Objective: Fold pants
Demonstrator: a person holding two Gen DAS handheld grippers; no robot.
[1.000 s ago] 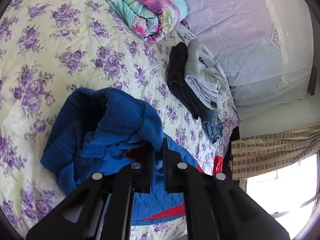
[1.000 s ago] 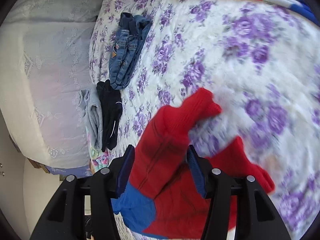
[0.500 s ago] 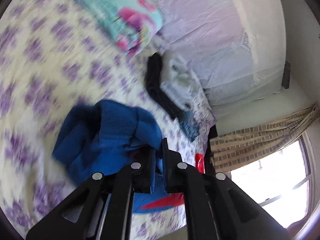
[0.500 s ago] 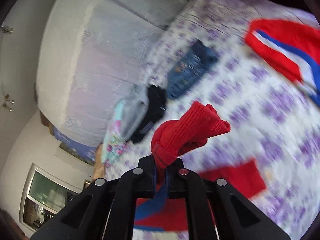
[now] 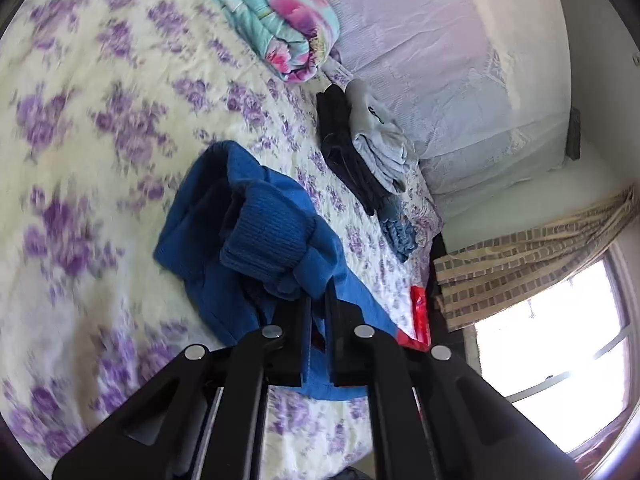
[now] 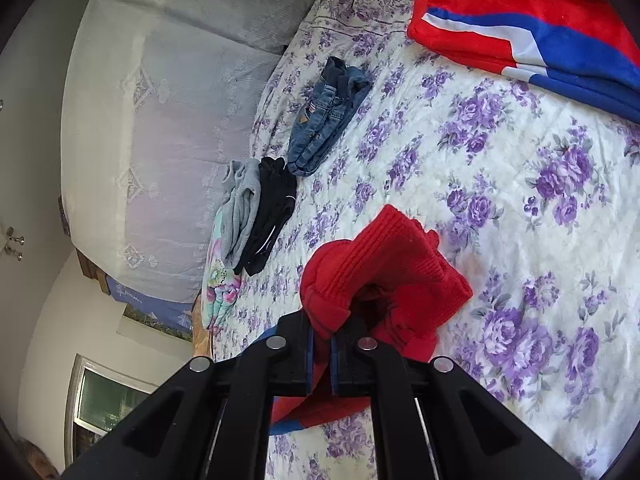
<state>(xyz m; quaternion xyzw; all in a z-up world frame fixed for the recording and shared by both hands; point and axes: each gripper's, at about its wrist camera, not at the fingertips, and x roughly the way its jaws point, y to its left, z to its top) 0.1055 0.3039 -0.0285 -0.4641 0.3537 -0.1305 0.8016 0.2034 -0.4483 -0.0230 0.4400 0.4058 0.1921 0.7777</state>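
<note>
The pants are red and blue knit with ribbed cuffs. My left gripper (image 5: pixel 318 316) is shut on the blue leg (image 5: pixel 264 236), whose cuff bunches just ahead of the fingers above the bed. My right gripper (image 6: pixel 320 336) is shut on the red leg (image 6: pixel 384 268), its ribbed cuff folded over the fingertips. Another part of the pants, red with blue and white stripes (image 6: pixel 524 28), lies flat on the bed at the top right of the right wrist view.
The bed has a purple-flowered quilt (image 6: pixel 520 184). Folded jeans (image 6: pixel 324 116), black pants (image 6: pixel 268 216) and a grey garment (image 6: pixel 240 204) lie in a row by the pale headboard (image 6: pixel 160 120). A rolled floral blanket (image 5: pixel 280 20) lies near them. A window (image 5: pixel 560 344) and curtain are at the right.
The right gripper closed on the red leg's cuff and lifted it off the quilt. The left gripper kept its hold on the blue leg and shifted over the bed.
</note>
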